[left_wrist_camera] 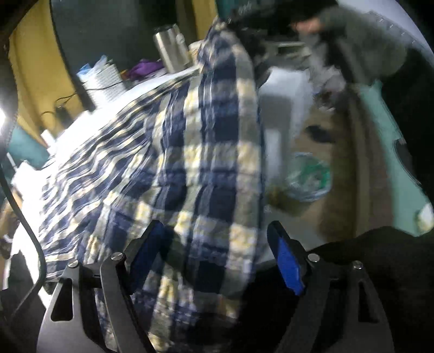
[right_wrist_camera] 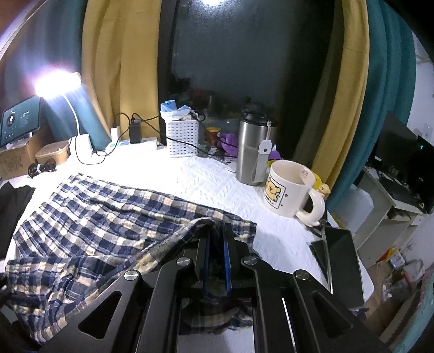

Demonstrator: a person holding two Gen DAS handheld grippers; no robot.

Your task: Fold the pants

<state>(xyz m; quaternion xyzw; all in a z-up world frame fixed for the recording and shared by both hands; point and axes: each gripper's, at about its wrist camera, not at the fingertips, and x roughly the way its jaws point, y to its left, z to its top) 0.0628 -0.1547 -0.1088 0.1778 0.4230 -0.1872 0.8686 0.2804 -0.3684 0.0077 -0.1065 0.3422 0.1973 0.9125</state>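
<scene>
The pants are blue, white and yellow plaid and lie spread on the white table cover. My right gripper is shut on a fold of the plaid cloth at its right edge and lifts it slightly. In the left wrist view the pants rise in a blurred band toward the upper right, up to the right gripper. My left gripper is open, its blue pads wide apart with the cloth draped between them.
A white bear mug and a steel tumbler stand at the table's right. A dark phone lies near the right edge. A white basket, chargers and a lit lamp line the back. The floor shows beyond the table.
</scene>
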